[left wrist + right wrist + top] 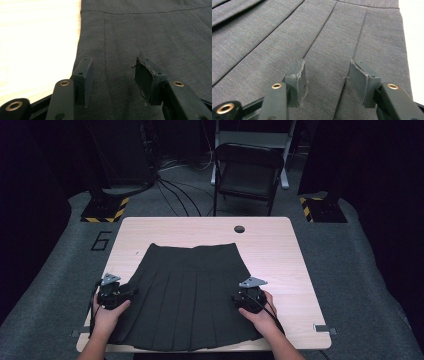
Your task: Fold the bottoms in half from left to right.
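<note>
A dark pleated skirt point(190, 290) lies flat on the light wooden table point(275, 250), waistband toward the far side and hem at the near edge. My left gripper point(129, 293) rests on the skirt's left edge; in the left gripper view its jaws stand apart over the cloth point(150, 30), the left pad point(86, 75) close to the fabric's border, with no fold pinched between them. My right gripper point(236, 299) sits on the skirt's right side. Its jaws also stand apart, tips down on a flat pleat point(327, 50), and nothing is gripped.
The table has a round cable hole point(239, 228) near its far edge. Bare wood lies left and right of the skirt. Beyond the table stand a folding chair point(247, 170), floor cables point(175, 190) and two stand bases with yellow-black tape.
</note>
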`<state>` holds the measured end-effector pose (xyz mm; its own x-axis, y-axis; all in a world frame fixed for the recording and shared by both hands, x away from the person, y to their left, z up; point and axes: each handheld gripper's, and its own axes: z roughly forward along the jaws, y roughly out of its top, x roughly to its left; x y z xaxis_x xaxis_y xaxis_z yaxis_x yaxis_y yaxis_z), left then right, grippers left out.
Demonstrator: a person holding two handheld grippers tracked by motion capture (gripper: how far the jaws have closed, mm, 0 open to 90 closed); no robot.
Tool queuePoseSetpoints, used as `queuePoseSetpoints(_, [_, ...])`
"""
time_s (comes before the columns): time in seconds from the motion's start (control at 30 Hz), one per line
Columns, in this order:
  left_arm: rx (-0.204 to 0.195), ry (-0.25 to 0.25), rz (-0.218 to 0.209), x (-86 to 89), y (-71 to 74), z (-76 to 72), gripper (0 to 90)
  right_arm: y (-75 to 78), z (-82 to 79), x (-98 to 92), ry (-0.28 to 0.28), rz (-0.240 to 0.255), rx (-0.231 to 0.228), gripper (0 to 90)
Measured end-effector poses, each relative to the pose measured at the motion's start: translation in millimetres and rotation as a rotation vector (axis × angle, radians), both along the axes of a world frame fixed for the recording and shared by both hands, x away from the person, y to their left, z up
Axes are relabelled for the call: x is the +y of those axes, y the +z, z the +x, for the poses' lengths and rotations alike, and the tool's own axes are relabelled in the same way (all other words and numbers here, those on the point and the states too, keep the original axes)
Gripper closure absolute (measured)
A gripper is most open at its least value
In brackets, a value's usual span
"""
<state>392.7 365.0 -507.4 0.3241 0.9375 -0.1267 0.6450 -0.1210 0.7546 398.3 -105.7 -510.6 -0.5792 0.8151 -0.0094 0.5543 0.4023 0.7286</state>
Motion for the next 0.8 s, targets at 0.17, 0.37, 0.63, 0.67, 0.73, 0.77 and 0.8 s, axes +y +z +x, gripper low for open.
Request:
queuePoseSetpoints(0.17, [0.02,0.002,-0.004,4.1,-2.3,1.1,51.3,-0.4,-0.7,1.0,-0.003,-0.009,0.0,48.0])
queuePoseSetpoints(0.37, [0.014,0.025,0.008,8.0,-3.4,1.6,49.4,-2.6,-0.3,2.1,0.0,-0.007,-0.004,48.0])
queuePoseSetpoints(0.63, [-0.003,0.056,0.026,12.5,-5.8,2.3,48.3,-3.6,0.1,3.3,-0.001,-0.014,0.0,47.9])
queuePoseSetpoints(0.67, [0.002,0.057,0.032,13.7,-6.4,2.7,48.4,-3.7,0.1,3.5,-0.003,-0.014,0.002,47.9])
queuePoseSetpoints(0.73, [0.002,0.075,0.039,15.9,-8.7,3.4,49.6,-3.6,-0.7,4.0,-0.011,-0.011,0.012,47.9])
queuePoseSetpoints(0.77, [0.006,0.077,0.041,16.8,-9.3,3.5,50.0,-3.7,-0.7,4.0,-0.012,-0.009,0.009,47.9])
queuePoseSetpoints(0.8, [0.013,0.08,0.043,17.9,-9.8,3.5,50.6,-3.7,-0.4,3.8,-0.008,-0.012,0.009,47.9])
